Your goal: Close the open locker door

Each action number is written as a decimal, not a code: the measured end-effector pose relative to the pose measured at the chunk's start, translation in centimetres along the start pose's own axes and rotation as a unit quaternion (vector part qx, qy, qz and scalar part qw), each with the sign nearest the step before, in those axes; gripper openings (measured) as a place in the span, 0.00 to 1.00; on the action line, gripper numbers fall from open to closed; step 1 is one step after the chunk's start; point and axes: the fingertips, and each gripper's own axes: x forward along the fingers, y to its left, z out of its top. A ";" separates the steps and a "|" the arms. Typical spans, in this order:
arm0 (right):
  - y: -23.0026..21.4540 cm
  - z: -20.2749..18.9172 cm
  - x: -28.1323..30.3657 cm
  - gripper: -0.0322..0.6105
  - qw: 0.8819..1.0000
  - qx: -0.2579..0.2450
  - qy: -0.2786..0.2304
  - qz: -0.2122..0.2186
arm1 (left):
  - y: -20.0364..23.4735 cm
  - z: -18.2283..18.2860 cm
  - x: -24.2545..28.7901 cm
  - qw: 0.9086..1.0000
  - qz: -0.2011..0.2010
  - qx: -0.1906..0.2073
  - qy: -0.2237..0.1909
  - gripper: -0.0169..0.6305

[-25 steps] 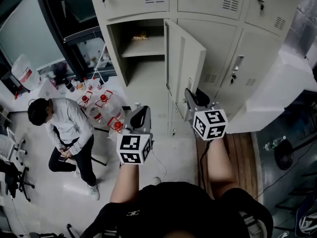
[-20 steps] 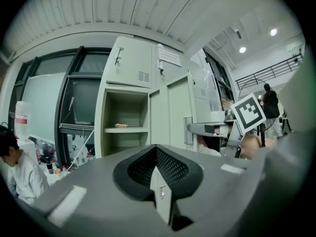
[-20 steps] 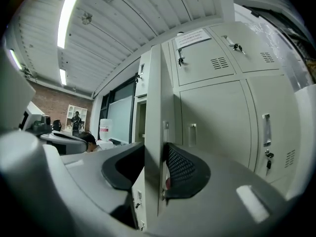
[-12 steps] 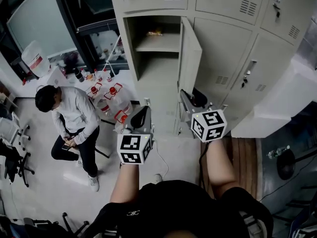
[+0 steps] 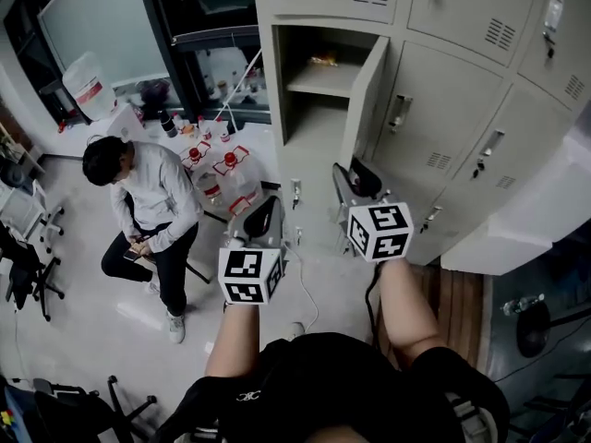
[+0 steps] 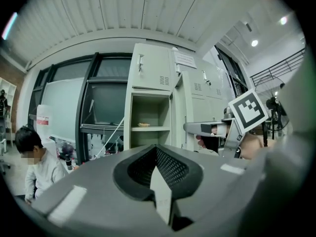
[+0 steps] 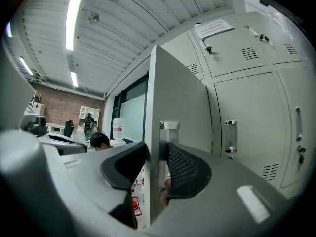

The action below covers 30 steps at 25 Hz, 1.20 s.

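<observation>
My right gripper (image 7: 157, 169) has just been opening its jaws, which loosely straddle the locker door (image 7: 180, 102) edge. My left gripper (image 6: 158, 174) is closed and empty. The door stands ajar, so the closing swing is left.

Nothing here is legible to me. My left marker cube (image 5: 249, 276) and right marker cube (image 5: 379, 231) carry only black-and-white square patterns. The paper sheet (image 7: 213, 28) on a top locker door (image 7: 237, 51) and the red label (image 5: 90, 91) on the white jug (image 5: 88, 74) bear print (too small to make out).
</observation>
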 end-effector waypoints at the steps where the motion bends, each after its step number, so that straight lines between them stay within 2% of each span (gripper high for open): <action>1: 0.3 0.0 0.4 0.28 1.000 0.000 0.001 -0.001 | 0.5 -0.1 -0.3 1.000 0.005 -0.001 0.000 0.03; 14: 3.5 0.2 5.6 0.27 1.000 -0.003 0.004 0.023 | 5.9 -0.7 -1.4 0.999 0.045 -0.005 0.001 0.03; 30: 5.2 0.6 14.5 0.23 1.000 -0.005 0.005 0.022 | 12.6 -0.3 1.2 0.998 0.061 -0.002 -0.007 0.03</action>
